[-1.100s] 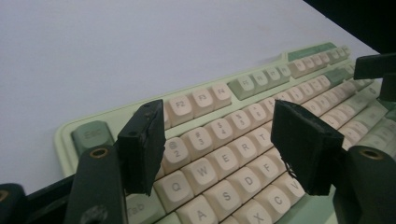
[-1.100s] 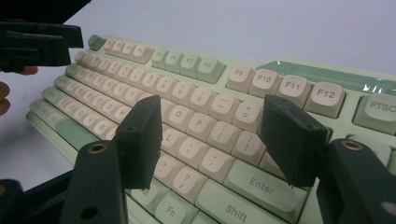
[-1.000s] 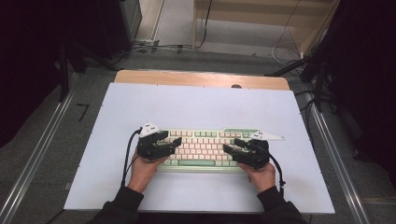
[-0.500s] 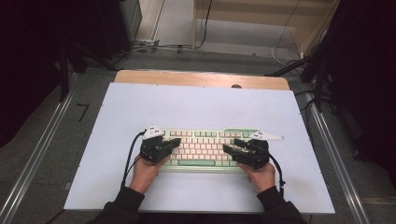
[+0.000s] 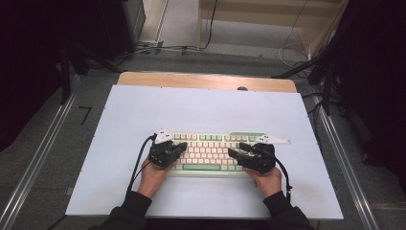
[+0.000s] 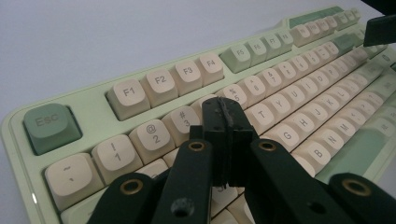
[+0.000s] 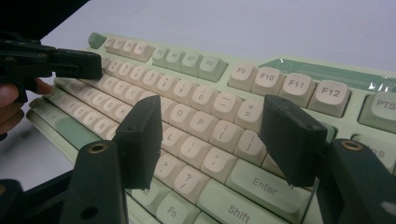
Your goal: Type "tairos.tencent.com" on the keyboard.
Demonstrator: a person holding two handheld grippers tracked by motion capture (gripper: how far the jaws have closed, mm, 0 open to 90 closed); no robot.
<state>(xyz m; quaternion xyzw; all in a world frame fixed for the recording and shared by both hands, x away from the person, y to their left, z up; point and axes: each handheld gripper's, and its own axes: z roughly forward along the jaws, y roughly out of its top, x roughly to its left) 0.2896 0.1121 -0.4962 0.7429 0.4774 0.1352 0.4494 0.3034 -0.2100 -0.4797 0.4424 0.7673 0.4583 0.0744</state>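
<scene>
keyboard (image 5: 210, 151) sits flat on the white table top (image 5: 143, 110), near the person's edge and roughly centred, long side across. left gripper (image 6: 223, 140) has its jaws pressed together, nothing between them, tip low over the number row around keys 3 to 5. right gripper (image 7: 212, 135) has jaws spread wide, empty, hovering over the p / enter area. handling guess: rigid plastic case, moderate weight, won't flex, but keycaps are smooth, domed and can pop off, so don't pinch on caps. better hold is the case rim at the two short ends, or the bare green strip (image 7: 322, 74) above f9 to f12. for key presses, the closed left tip is narrow enough for one cap; the open right jaws would hit several. room: plenty of bare table behind and to both sides; less in front, where the hands (image 5: 153, 177) rest. wooden strip (image 5: 206, 81) marks the far edge, well apart. gripper cables (image 5: 139, 163) trail near the front corners and could snag on a slide.
</scene>
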